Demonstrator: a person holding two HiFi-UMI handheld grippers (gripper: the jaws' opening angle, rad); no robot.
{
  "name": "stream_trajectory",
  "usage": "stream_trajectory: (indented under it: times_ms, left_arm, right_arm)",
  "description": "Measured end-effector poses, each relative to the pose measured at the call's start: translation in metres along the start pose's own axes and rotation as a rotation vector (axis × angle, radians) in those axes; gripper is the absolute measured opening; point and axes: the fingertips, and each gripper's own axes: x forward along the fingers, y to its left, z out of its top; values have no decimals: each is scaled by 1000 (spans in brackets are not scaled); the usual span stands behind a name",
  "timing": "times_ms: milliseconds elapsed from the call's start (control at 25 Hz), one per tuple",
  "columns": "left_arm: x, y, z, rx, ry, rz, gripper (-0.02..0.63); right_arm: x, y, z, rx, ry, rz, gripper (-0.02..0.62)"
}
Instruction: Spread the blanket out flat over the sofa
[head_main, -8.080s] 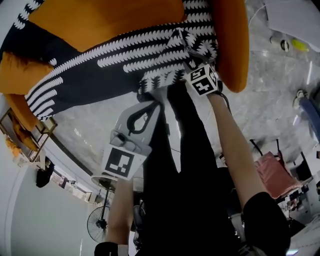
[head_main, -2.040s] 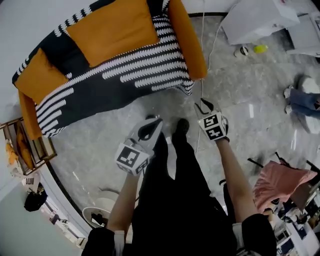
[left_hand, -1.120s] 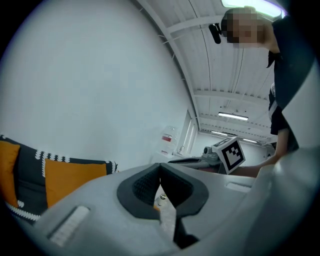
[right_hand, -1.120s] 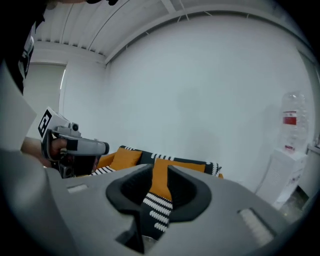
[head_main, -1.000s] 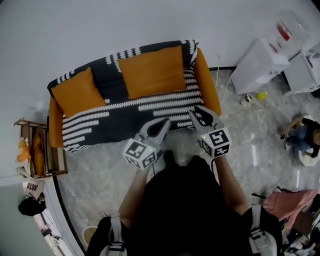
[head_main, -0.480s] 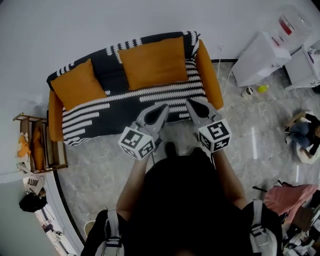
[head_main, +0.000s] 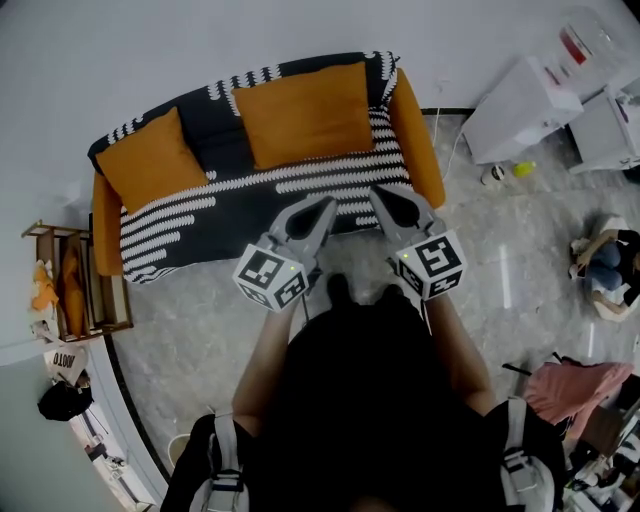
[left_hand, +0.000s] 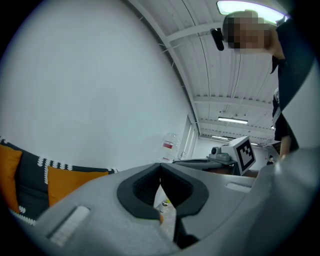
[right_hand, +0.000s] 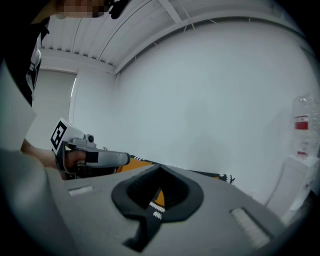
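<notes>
Two grippers are held side by side at chest height, both pointing toward the sofa. The left gripper (head_main: 323, 207) has its jaws pressed together, the dark pads meeting at the tips with nothing between them, as the left gripper view (left_hand: 160, 168) shows. The right gripper (head_main: 386, 196) is likewise pressed together and empty, its tips touching in the right gripper view (right_hand: 160, 170). Each carries a marker cube, the left cube (head_main: 270, 278) and the right cube (head_main: 432, 264) close to the person's black-clothed body. A dark shoe (head_main: 338, 290) shows between the forearms.

Just beyond the jaw tips lies the blanket (head_main: 240, 212), black with rows of white marks. It is spread across the seat and up the backrest of the orange sofa (head_main: 416, 142), hanging over the front edge; neither gripper touches it. Two orange cushions sit on it against the backrest, a large cushion (head_main: 305, 112) and a small cushion (head_main: 141, 160).

The sofa stands against a white wall (head_main: 200, 40) on a grey marble floor (head_main: 200, 335). A wooden rack (head_main: 70, 290) is beside its left end. To the right are white boxes (head_main: 520, 120), a yellow-green ball (head_main: 522, 168), a seated person (head_main: 602, 262) and a pink cloth (head_main: 575, 385).
</notes>
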Motion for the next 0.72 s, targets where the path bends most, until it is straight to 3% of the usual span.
stream_trajectory:
  times_ms: [720]
  left_arm:
    - [-2, 0, -6, 8, 32, -7, 11]
  right_arm:
    - [-6, -1, 2, 2, -7, -13, 0]
